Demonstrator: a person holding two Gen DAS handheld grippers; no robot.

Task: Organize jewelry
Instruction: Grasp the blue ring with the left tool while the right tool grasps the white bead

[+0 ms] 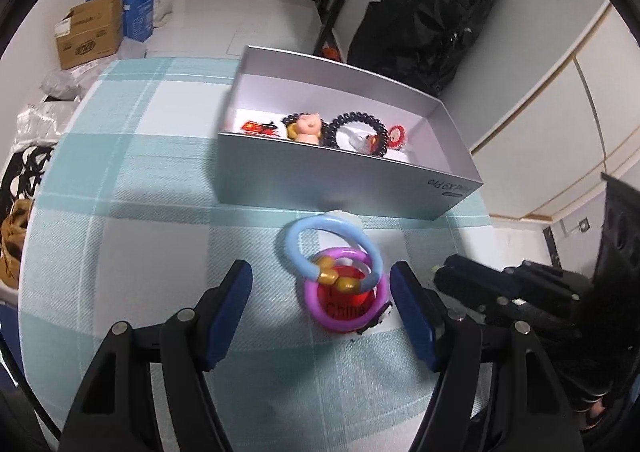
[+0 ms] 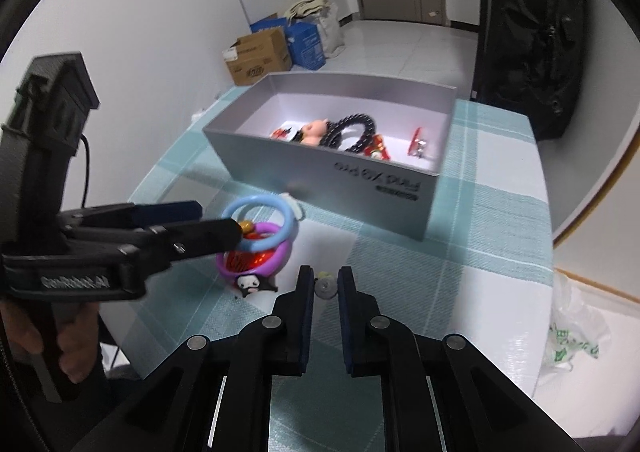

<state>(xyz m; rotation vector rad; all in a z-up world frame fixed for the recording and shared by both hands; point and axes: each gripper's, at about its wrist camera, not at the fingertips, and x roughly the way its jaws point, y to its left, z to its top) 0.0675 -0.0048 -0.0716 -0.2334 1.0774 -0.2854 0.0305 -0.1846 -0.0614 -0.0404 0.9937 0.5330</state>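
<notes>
A light blue bracelet [image 1: 304, 248] with gold beads lies on a purple bracelet [image 1: 346, 326] and a red badge [image 1: 346, 302] on the checked tablecloth, in front of a silver box [image 1: 340, 176]. My left gripper [image 1: 322, 288] is open, its fingers on either side of this pile. The box holds a black bead bracelet [image 1: 358, 130], a pig figure [image 1: 308, 126] and red trinkets. In the right wrist view my right gripper [image 2: 325, 282] is nearly shut around a small round silver piece [image 2: 325, 287] on the cloth, beside the pile [image 2: 256, 248] and a black-and-white charm [image 2: 252, 284].
The silver box [image 2: 360, 188] stands at the table's far side. Cardboard and blue boxes [image 1: 104, 26] sit on the floor beyond. A black backpack [image 1: 436, 12] leans at the far right. A plastic bag [image 2: 576, 340] lies off the table's right edge.
</notes>
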